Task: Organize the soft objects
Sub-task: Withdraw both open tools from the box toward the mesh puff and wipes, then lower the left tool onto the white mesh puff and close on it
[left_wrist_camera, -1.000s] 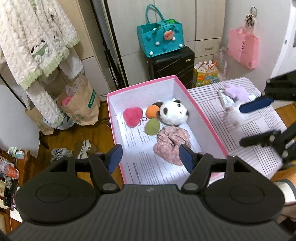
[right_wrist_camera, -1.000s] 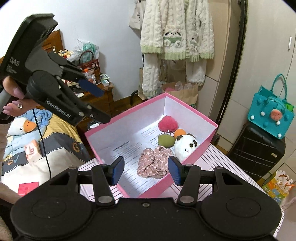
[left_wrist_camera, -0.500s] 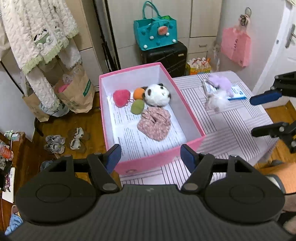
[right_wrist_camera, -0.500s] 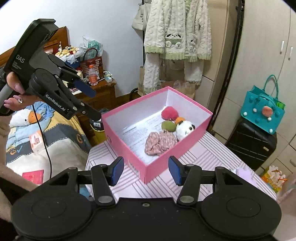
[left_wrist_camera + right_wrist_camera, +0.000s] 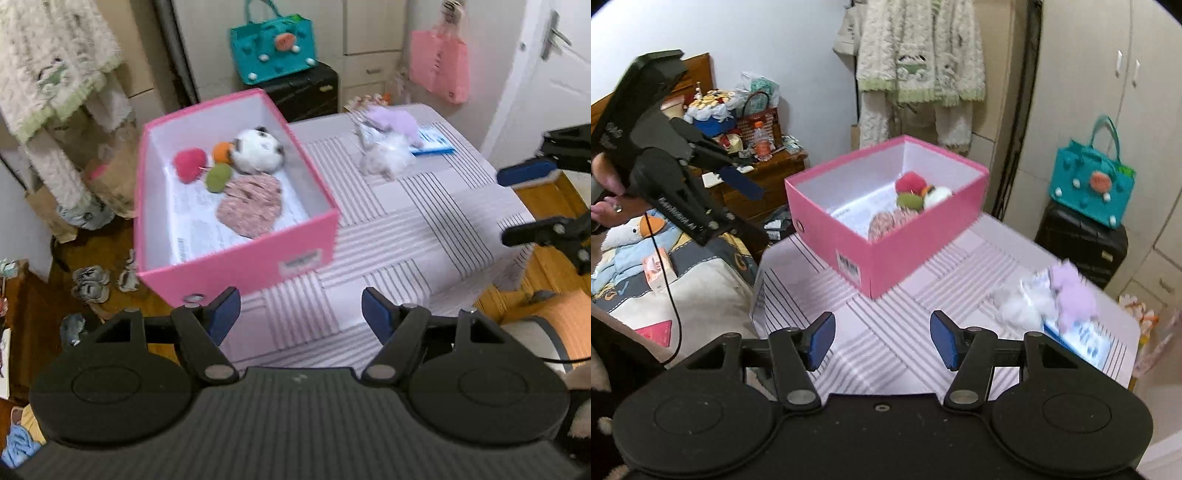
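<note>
Standing on the striped table: one pink box (image 5: 236,258), lid off, white inside, at the table's left end.
Box contents, left to right: one red pom-pom (image 5: 190,164), one green ball (image 5: 218,178) just below one orange ball (image 5: 221,151), and one black-and-white panda plush (image 5: 258,149), all crowded at the far end; one pink floral fabric piece (image 5: 251,210) lay nearer the front, touching the green ball. Five soft things in all, on a printed sheet (image 5: 192,218) lining the floor.
Table (image 5: 406,229): striped pale cloth, bare in the middle.
Soft things outside the box: a small heap at the far right of the table, well apart from the box, holding one white fluffy piece (image 5: 388,158) and one lilac plush (image 5: 395,120), touching each other; motion blur hid whether more lay among them.
Under the heap: one flat blue-and-white packet (image 5: 432,142).
Other containers: one teal felt bag (image 5: 273,46) stood on one black suitcase (image 5: 306,92) behind the table; one pink tote (image 5: 439,70) hung by the door. Their contents could not be made out.
Left gripper (image 5: 301,314): jaws moderately wide, nothing between them, above the table's near edge in front of the box.
Right gripper (image 5: 882,339): jaws opening, nothing between them, above the bare cloth between box and heap.
</note>
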`<state>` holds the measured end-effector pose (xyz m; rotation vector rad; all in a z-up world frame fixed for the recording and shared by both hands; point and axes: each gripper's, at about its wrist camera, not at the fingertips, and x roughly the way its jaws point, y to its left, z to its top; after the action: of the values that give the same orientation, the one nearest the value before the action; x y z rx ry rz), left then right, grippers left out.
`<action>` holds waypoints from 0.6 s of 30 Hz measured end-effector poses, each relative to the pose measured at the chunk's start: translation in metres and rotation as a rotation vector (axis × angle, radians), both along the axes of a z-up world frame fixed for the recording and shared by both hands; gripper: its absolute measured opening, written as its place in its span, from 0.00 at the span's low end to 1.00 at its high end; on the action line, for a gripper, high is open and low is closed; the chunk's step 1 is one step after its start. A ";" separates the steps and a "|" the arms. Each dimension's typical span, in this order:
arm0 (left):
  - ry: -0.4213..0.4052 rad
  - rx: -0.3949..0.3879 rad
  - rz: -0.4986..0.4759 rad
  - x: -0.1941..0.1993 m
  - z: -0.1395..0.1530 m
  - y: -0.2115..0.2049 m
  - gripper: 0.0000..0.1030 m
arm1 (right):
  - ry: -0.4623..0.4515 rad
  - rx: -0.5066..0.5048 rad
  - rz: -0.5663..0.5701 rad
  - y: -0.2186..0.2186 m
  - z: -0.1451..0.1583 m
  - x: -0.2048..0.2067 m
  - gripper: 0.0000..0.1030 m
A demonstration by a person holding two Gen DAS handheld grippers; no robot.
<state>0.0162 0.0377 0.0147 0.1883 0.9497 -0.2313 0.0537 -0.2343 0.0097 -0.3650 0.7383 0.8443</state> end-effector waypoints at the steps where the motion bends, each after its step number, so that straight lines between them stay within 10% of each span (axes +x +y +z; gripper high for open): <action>1: 0.004 0.001 -0.012 -0.002 -0.004 -0.005 0.70 | 0.004 -0.004 -0.012 -0.003 -0.006 0.001 0.60; 18: -0.064 -0.053 -0.196 0.017 -0.062 -0.080 0.69 | 0.011 0.011 -0.088 -0.040 -0.083 0.016 0.61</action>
<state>0.0330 -0.0421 -0.0471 0.2389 0.8611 -0.4284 0.0699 -0.2743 -0.0737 -0.3167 0.7544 0.7678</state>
